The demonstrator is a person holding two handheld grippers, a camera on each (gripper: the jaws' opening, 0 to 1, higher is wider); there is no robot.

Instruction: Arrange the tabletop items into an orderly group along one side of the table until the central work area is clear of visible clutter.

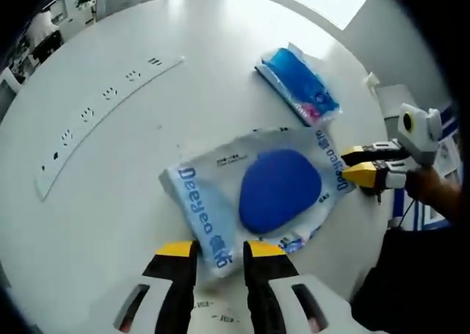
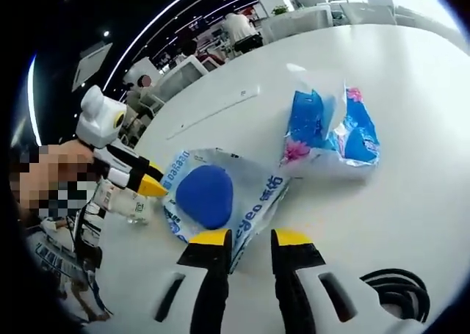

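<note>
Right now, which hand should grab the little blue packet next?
Right. The small blue plastic packet lies just ahead of the right gripper; the left gripper sits across the big white blue-oval pack, farther off.

Left gripper view: rides close above the white counter, looking down and forward along its own jaws over the large wipes pack toward the opposite gripper at right.

Right gripper view: set low and near the counter, facing the same pack from the other side, with the other gripper at left.

Shared: large wipes pack, small blue packet, and the curved power strip beyond.
</note>
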